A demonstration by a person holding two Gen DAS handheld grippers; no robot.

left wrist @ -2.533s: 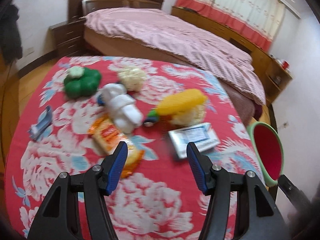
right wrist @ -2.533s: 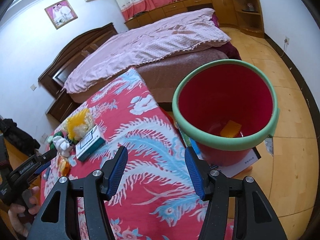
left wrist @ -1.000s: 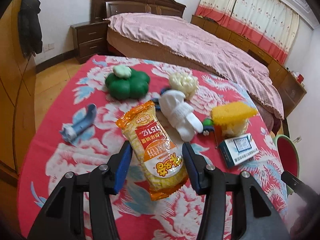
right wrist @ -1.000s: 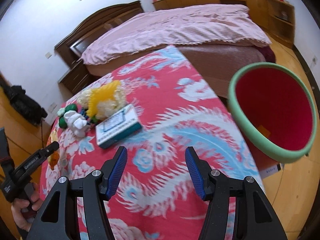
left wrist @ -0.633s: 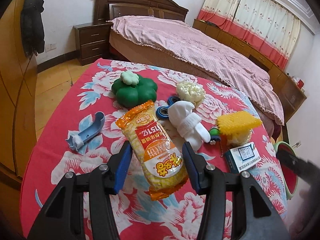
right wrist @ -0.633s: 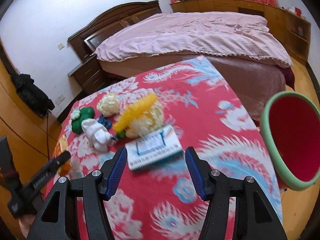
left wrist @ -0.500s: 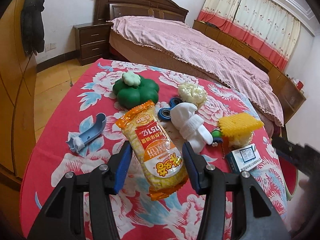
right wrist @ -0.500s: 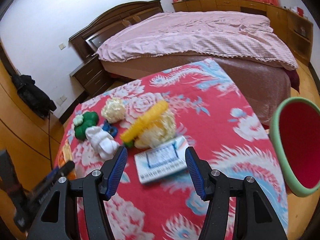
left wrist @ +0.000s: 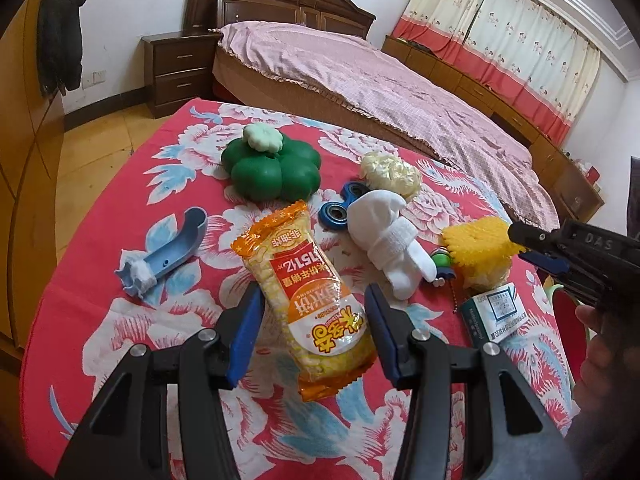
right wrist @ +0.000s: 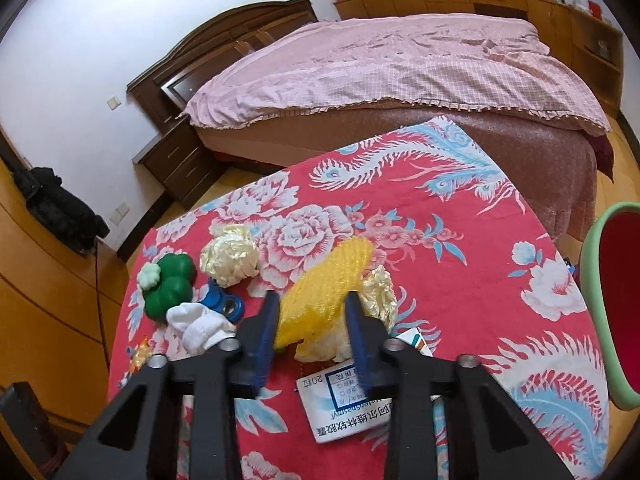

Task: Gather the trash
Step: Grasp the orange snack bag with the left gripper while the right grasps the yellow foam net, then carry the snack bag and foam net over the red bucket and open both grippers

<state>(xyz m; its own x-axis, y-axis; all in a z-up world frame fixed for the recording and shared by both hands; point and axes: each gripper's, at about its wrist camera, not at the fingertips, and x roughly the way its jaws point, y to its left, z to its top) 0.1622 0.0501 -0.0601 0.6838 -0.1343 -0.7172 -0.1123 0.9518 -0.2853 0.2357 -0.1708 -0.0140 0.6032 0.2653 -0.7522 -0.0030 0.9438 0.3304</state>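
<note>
My left gripper (left wrist: 312, 328) is shut on an orange snack packet (left wrist: 308, 296) and holds it above the red flowered table (left wrist: 120, 320). My right gripper (right wrist: 312, 328) has its jaws around a yellow foam net (right wrist: 324, 284) that lies on a crumpled wrapper (right wrist: 376, 292); the fingers (right wrist: 266, 328) look nearly closed on it. The net also shows in the left wrist view (left wrist: 476, 248), with the right gripper's tip (left wrist: 536, 244) at it. The red bin with a green rim (right wrist: 592, 260) stands off the table's right edge.
On the table lie a green pumpkin toy (left wrist: 272, 168), a white sock (left wrist: 388, 240), a blue spinner (left wrist: 340, 204), a crumpled wrapper ball (left wrist: 390, 168), a blue plastic piece (left wrist: 168, 256) and a white-blue box (left wrist: 494, 312). A pink bed (left wrist: 380, 84) is behind.
My right gripper has swung from the bin to the table and narrowed around the yellow foam net. My left gripper keeps holding the snack packet, nearly still.
</note>
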